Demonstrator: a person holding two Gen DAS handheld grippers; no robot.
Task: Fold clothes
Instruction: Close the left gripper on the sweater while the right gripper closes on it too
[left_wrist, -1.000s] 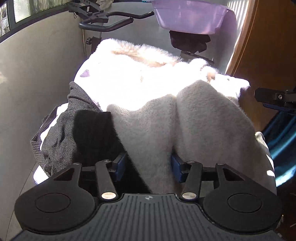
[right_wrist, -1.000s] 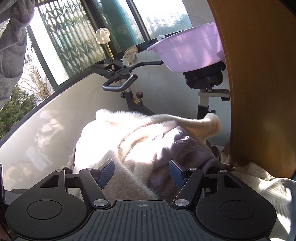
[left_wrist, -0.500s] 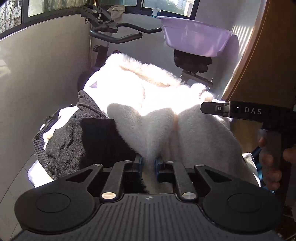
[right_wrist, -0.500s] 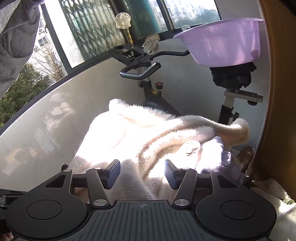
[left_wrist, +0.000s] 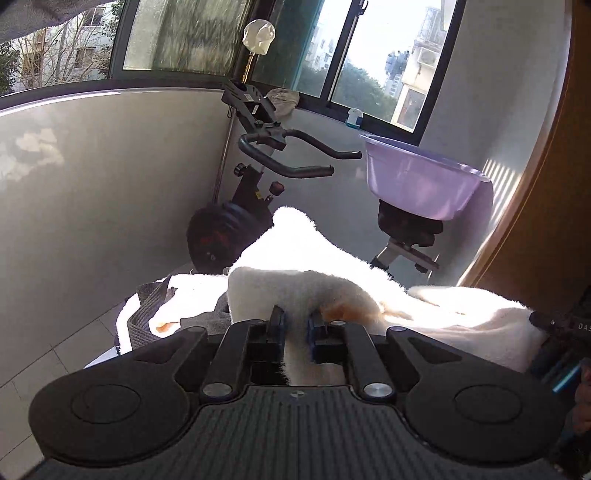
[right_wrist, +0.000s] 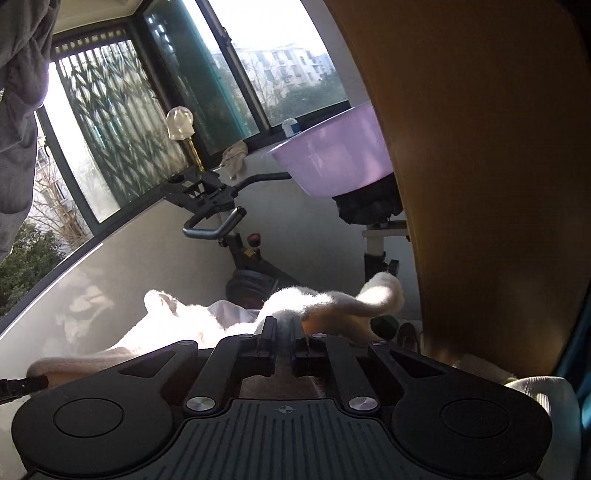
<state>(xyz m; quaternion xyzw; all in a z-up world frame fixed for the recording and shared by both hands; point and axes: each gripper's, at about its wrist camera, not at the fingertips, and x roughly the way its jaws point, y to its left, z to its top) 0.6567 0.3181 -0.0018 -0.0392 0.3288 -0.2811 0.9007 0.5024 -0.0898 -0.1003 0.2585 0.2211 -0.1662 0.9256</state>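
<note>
Cream fleece garment (left_wrist: 332, 266) hangs in front of the black exercise bike (left_wrist: 258, 177), pinched by left hand-held gripper (left_wrist: 294, 325) and right hand-held gripper (right_wrist: 283, 332), whose jaws have just clamped. Advice: raise both evenly, spread apart, keep fabric taut.

Tiled floor (left_wrist: 44, 354) — exercise bike (left_wrist: 236, 206) (upright)
</note>
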